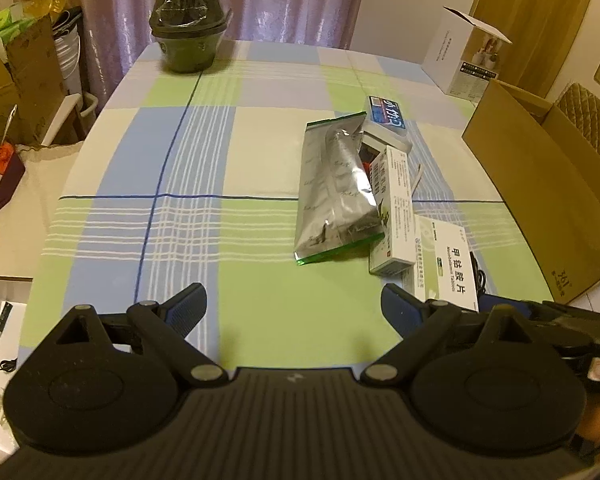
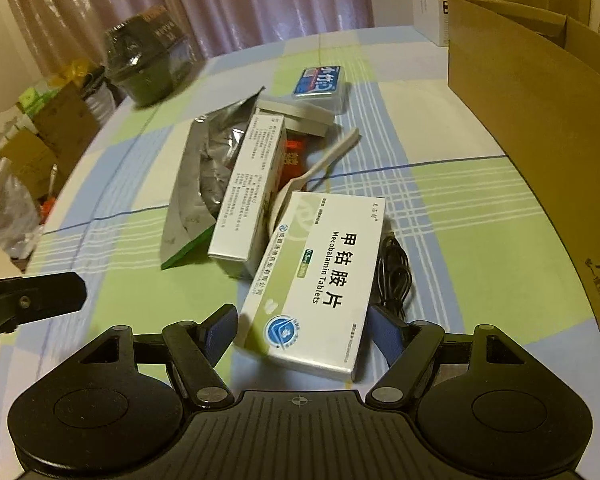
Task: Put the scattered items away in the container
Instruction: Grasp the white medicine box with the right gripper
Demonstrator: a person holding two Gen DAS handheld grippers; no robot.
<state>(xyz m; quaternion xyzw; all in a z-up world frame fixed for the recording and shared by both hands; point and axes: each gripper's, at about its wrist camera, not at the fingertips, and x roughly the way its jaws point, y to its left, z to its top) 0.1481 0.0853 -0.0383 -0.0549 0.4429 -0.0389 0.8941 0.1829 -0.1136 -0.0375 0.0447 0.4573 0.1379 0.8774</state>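
Observation:
A pile of items lies on the checked tablecloth. A white and green Mecobalamin tablet box (image 2: 320, 276) lies nearest, between the open fingers of my right gripper (image 2: 306, 330), which do not clamp it. Beyond it are a narrow white box (image 2: 252, 188), a silver foil pouch (image 2: 198, 184), a white plastic spoon (image 2: 324, 164), a blue packet (image 2: 320, 80) and a black cable (image 2: 396, 272). My left gripper (image 1: 294, 308) is open and empty over bare cloth, left of the pouch (image 1: 336, 192) and tablet box (image 1: 448, 264). The brown cardboard box (image 2: 532, 128) stands at the right.
A dark wrapped bowl stack (image 1: 188, 28) stands at the table's far left corner. A white carton (image 1: 460, 56) stands at the far right behind the cardboard box (image 1: 540, 184). Boxes and clutter (image 1: 16, 80) fill the floor to the left.

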